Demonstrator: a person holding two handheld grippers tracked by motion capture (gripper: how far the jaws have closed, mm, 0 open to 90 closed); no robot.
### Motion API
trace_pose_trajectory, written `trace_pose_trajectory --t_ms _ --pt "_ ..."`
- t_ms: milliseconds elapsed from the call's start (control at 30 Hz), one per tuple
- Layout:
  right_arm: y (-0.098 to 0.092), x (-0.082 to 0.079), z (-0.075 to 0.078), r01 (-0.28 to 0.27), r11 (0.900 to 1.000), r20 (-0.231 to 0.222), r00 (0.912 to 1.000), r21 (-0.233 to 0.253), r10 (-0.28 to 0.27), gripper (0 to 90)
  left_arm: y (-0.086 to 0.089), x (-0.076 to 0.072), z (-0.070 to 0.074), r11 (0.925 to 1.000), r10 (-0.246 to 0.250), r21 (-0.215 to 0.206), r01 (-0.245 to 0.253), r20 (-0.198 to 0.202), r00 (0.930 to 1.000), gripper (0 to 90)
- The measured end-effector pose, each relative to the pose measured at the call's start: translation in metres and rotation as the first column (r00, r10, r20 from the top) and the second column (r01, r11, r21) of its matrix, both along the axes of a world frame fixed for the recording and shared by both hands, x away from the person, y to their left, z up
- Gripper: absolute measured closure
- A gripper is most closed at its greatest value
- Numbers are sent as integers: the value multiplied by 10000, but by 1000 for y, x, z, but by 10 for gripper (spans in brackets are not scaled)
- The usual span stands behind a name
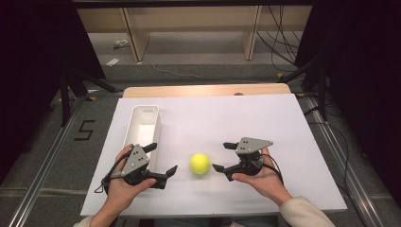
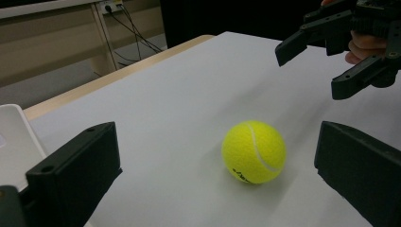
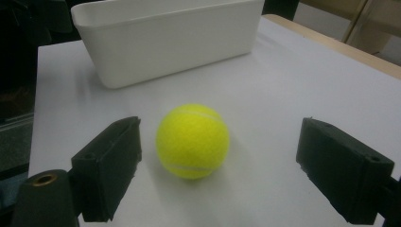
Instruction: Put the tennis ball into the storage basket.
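A yellow tennis ball (image 1: 200,163) lies on the white board (image 1: 246,123), near its front edge and between my two grippers. My left gripper (image 1: 162,158) is just left of the ball, open, jaws pointing right toward it. My right gripper (image 1: 221,156) sits just right of the ball, open, pointing left. In the left gripper view the ball (image 2: 254,151) rests ahead of the open left gripper (image 2: 216,142), closer to its right jaw, and the right gripper (image 2: 315,68) shows beyond. In the right gripper view the ball (image 3: 193,141) lies just ahead of the wide-open right gripper (image 3: 220,137), untouched.
A long white bin (image 1: 143,126) stands on the left part of the board, empty, just behind my left hand; it is also seen as the white bin (image 3: 165,42) behind the ball. A wooden table edge (image 1: 208,90) runs along the back. Black stands and cables flank the table.
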State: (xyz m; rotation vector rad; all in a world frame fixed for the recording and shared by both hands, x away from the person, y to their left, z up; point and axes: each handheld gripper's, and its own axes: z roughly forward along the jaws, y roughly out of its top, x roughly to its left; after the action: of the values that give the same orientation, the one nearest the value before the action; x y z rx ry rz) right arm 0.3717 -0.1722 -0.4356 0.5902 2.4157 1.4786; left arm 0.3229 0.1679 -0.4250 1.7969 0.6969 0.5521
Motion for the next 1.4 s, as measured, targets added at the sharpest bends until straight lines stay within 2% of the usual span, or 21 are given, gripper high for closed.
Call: trace_pose_trajectory --t_ms 1000,1400 --pt "20 7 -5 -231 9997 -152 9996 -79 230 154 0 0 0 10000 12 -39 -12 -15 10000 5" --pt "30 11 -11 -275 9992 -452 9986 -298 261 154 0 0 0 10000 -7 -60 7 -16 10000 5"
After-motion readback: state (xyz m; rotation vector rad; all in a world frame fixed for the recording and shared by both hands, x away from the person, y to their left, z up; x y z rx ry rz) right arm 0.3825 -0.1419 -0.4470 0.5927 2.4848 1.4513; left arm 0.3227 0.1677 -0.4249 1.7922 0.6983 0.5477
